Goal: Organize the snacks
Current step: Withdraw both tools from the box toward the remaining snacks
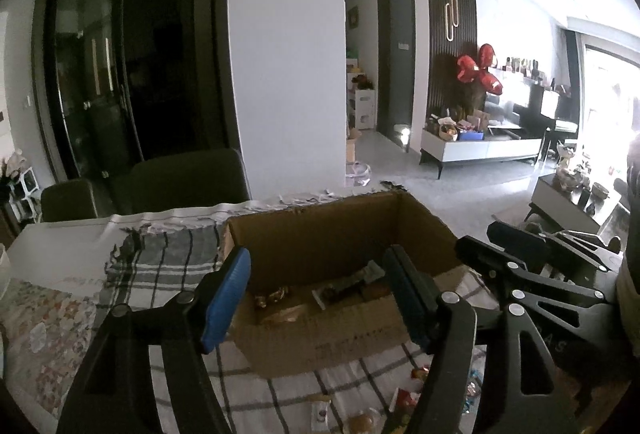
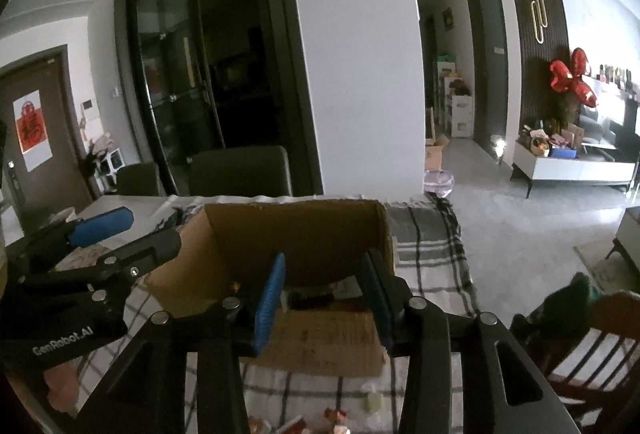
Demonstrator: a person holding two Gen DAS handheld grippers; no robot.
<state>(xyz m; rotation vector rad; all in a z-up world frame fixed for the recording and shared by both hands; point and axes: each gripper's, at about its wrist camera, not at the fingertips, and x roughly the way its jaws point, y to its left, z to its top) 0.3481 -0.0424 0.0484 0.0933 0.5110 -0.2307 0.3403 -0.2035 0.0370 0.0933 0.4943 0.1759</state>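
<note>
Left wrist view: left gripper (image 1: 316,298) fingers stand wide and empty over the cardboard box (image 1: 320,346) — snacks (image 1: 340,290) already lie inside. Right gripper (image 2: 324,298) gapes narrower, also empty. Next, I judge — fetching the loose snacks (image 1: 404,398) on the counter (image 1: 280,394).

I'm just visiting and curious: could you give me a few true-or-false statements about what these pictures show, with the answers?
1. The cardboard box stands open on a checked cloth. True.
2. The box is empty. False: a few snacks lie inside.
3. The left tongs clamp a snack. False: they are open, with nothing between them.
4. More snacks lie on the cloth in front of the box. True.
</note>
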